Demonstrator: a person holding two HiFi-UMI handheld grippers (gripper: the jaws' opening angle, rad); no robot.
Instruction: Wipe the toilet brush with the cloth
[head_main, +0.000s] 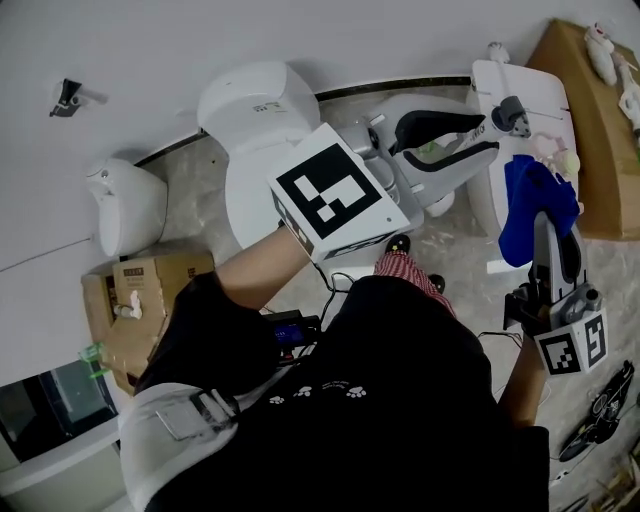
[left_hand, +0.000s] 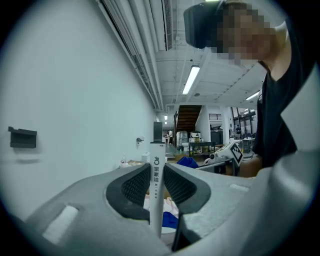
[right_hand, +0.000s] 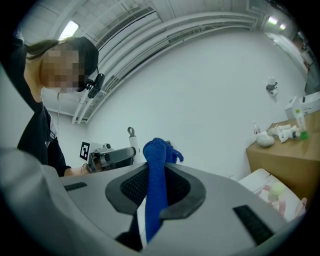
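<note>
My left gripper reaches right from its marker cube and is shut on the white toilet brush handle. In the left gripper view the handle stands upright between the ribbed pads; the brush head is hidden. My right gripper is shut on a blue cloth, which bunches up just below and right of the handle's end. In the right gripper view the cloth rises out of the jaws, with the left gripper and the looped handle beyond it to the left.
A white toilet stands by the wall behind the left gripper, with a small white bin and a cardboard box to its left. A white unit and a wooden table with small toys are on the right.
</note>
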